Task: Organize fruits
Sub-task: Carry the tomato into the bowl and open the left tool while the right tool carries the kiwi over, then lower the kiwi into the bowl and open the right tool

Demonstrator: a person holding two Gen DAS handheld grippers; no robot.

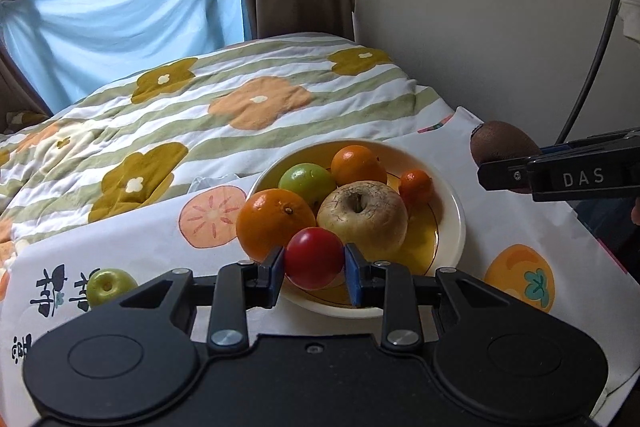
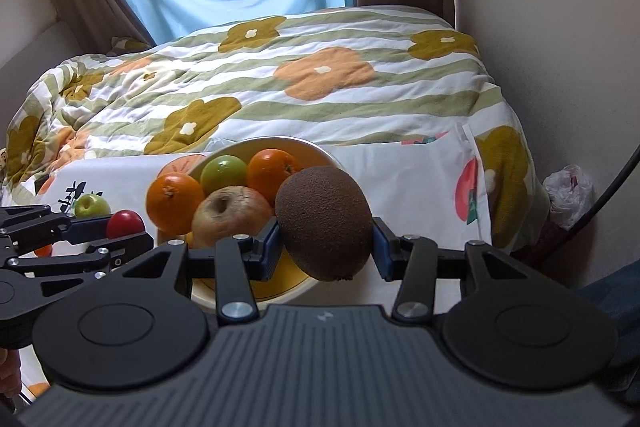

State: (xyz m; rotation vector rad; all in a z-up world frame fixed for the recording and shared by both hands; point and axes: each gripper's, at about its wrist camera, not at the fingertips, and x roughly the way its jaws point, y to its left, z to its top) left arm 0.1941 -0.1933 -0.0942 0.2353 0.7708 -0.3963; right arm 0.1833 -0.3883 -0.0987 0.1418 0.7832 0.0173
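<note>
Fruit bowl (image 1: 452,227), cream with yellow well, on printed cloth (image 1: 460,147) at the bed's near edge; holds two large oranges (image 1: 274,221), one small orange (image 1: 416,185), one green fruit (image 1: 306,181), one pale russet apple (image 1: 362,219). Left gripper (image 1: 314,265) clamps one red tomato (image 1: 314,261) over the bowl's near rim; right gripper (image 2: 324,245) clamps one kiwi (image 2: 324,223) by the right rim. One green apple (image 1: 106,285) lies loose near the cloth's left edge. Risk: heaped fruit may roll a dropped piece out, or the two grippers collide
</note>
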